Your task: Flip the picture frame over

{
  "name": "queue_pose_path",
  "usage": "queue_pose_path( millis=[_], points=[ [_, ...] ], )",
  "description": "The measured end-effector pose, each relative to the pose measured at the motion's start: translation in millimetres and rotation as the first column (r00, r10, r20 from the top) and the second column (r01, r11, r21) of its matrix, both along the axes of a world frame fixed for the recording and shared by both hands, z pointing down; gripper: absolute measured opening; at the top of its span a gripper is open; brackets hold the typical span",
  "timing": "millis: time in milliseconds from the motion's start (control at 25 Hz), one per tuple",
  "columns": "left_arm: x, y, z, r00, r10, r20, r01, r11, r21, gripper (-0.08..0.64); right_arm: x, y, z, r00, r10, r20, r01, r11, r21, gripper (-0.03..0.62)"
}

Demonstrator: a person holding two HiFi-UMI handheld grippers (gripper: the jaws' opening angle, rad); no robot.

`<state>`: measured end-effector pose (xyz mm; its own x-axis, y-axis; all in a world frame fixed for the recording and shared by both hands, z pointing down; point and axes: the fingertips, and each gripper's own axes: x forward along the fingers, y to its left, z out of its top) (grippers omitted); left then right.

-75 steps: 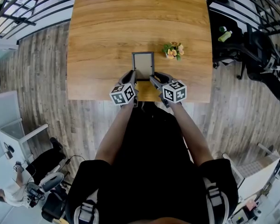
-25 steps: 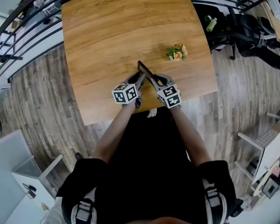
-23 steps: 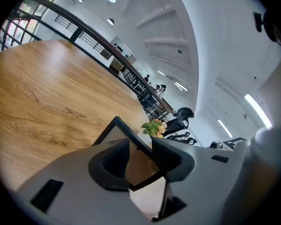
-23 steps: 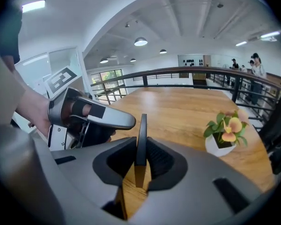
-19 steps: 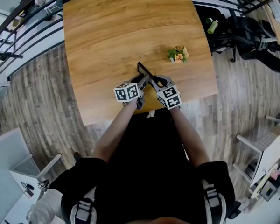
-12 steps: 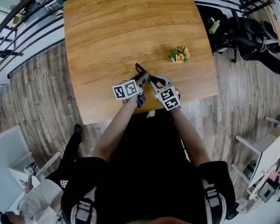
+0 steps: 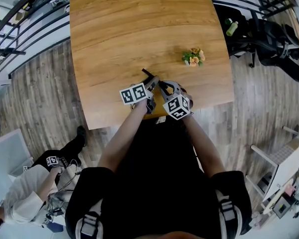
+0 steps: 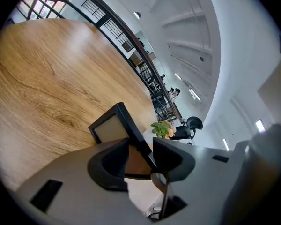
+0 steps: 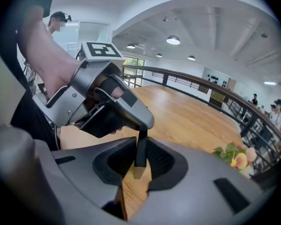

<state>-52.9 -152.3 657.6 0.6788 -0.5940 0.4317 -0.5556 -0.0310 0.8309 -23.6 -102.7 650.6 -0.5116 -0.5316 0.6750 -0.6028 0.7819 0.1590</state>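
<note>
Wood table (image 7: 139,24) on grey plank floor (image 7: 45,98), w/ black railing (image 8: 110,26) beyond & round ceiling lamps (image 9: 173,40) lit.

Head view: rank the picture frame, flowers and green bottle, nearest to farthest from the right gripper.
1. picture frame, on edge between the jaws of the right gripper.
2. flowers, on the table, up and to the right.
3. green bottle, beyond the table's right edge, upper right.
</note>
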Motion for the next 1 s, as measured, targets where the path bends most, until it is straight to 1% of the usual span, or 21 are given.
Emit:
queue_pose_path(
  millis=[240, 320, 480, 560, 680, 800, 920, 1000],
  points=[
    [-4.8, 0.2, 5.8, 0.999, -0.037, 0.01, 0.038, 0.998, -0.053, 0.16, -2.8, 4.6, 7.0, 0.992, -0.067, -0.104, 0.074, 0.995, 0.065, 0.086],
    [-6.0, 1.0, 8.9, 0.999, -0.043, 0.022, 0.044, 0.997, -0.065, 0.159, -3.5, 7.2, 9.0, 0.99, -0.083, -0.115, 0.091, 0.993, 0.073, 0.087],
    [-8.8, 3.0, 11.9, 0.998, -0.065, 0.003, 0.065, 0.993, -0.097, 0.16, -6.5, 12.7, 9.1, 0.982, -0.12, -0.145, 0.134, 0.987, 0.094, 0.092],
    [-10.5, 3.5, 13.1, 0.997, -0.075, 0.011, 0.076, 0.992, -0.1, 0.161, -9.5, 15.7, 10.0, 0.979, -0.144, -0.147, 0.159, 0.983, 0.092, 0.098],
    [-11.5, 3.6, 14.9, 0.996, -0.089, 0.008, 0.089, 0.991, -0.101, 0.15, -12.6, 19.4, 12.1, 0.982, -0.157, -0.104, 0.165, 0.984, 0.065, 0.109],
    [-10.4, 4.1, 14.9, 0.997, -0.081, -0.017, 0.079, 0.992, -0.095, 0.11, -16.5, 24.0, 12.6, 0.988, -0.151, -0.013, 0.151, 0.988, 0.015, 0.124],
    [-14.1, 4.0, 11.1, 0.996, -0.077, -0.053, 0.072, 0.994, -0.077, 0.09, -16.4, 26.7, 8.7, 0.99, -0.119, 0.071, 0.12, 0.993, -0.012, 0.121],
    [-16.9, 2.9, 8.7, 0.995, -0.069, -0.067, 0.065, 0.996, -0.064, 0.083, -12.7, 25.2, 6.6, 0.99, -0.094, 0.106, 0.097, 0.995, -0.029, 0.126]
  ],
)
